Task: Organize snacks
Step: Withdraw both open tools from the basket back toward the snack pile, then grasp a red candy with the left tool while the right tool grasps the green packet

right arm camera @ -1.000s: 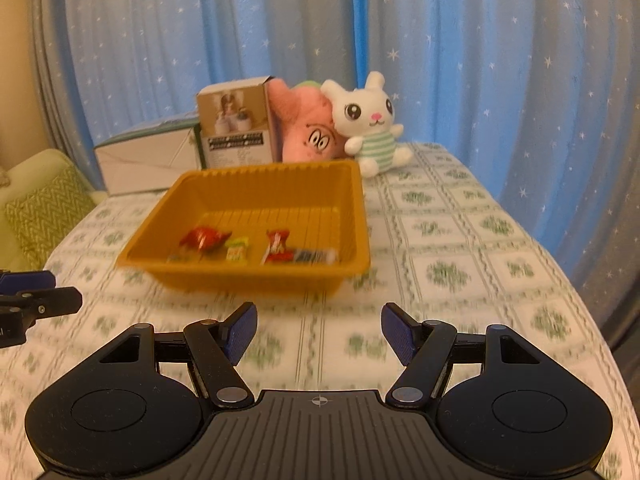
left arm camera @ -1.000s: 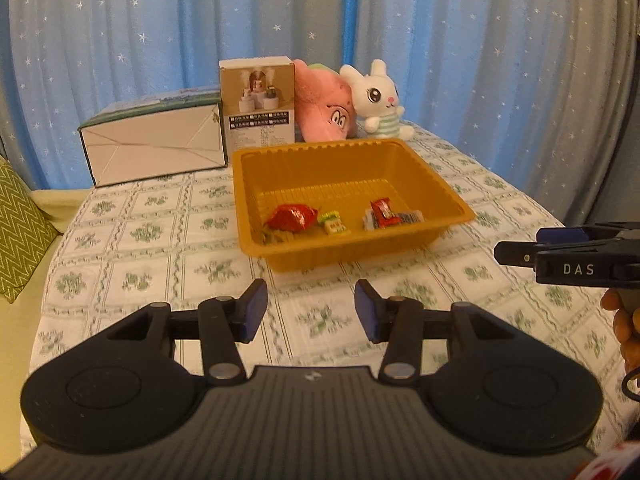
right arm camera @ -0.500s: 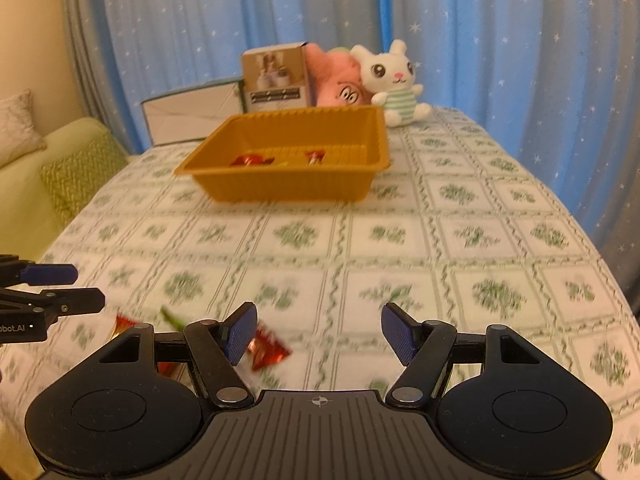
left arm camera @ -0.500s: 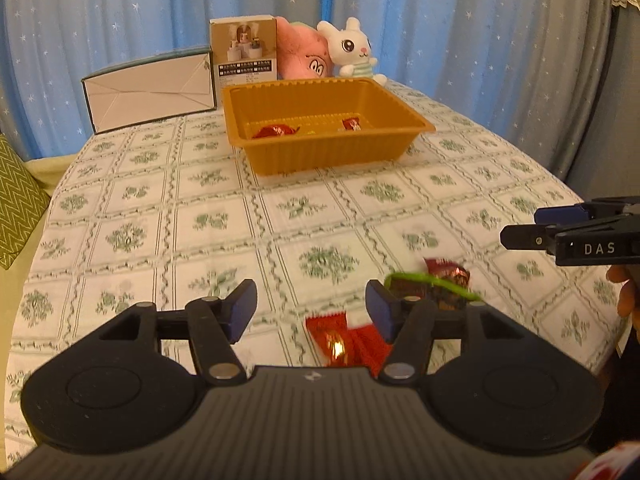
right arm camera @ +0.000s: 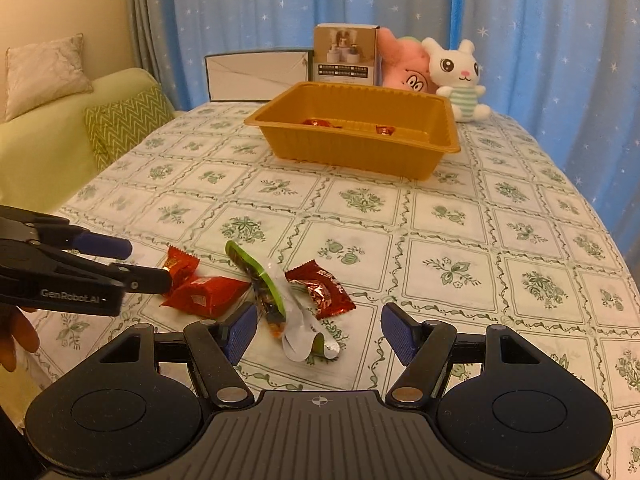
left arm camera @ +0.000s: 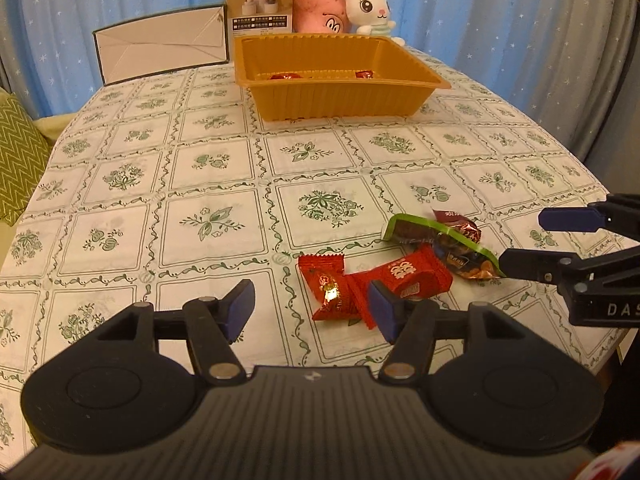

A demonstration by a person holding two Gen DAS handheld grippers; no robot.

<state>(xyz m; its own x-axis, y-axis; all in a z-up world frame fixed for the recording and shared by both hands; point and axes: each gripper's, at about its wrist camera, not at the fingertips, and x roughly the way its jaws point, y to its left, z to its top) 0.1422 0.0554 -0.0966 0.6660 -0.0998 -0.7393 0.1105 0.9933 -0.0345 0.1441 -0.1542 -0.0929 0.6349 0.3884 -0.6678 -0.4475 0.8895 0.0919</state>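
Note:
An orange tray (left arm camera: 340, 92) (right arm camera: 360, 152) stands far back on the table with a few wrapped snacks inside. Near the front edge lie loose snacks: two red packets (left arm camera: 332, 292) (left arm camera: 412, 276) (right arm camera: 206, 290), a green-edged clear packet (left arm camera: 436, 238) (right arm camera: 262, 280) and a dark red wrapped candy (left arm camera: 458, 226) (right arm camera: 324, 286). My left gripper (left arm camera: 312, 310) is open and empty just before the red packets. My right gripper (right arm camera: 316, 332) is open and empty over the green-edged packet. Each gripper shows side-on in the other's view.
Behind the tray stand a white box (left arm camera: 160, 52), a tall carton (left arm camera: 260, 4), a pink plush (left arm camera: 320, 12) and a white bunny plush (left arm camera: 370, 8). A green sofa with cushions (right arm camera: 120, 128) is to the left. Blue curtains hang behind.
Both grippers have pulled back from the tray to the table's front edge. The loose snacks have come into view beneath them. Both stay open.

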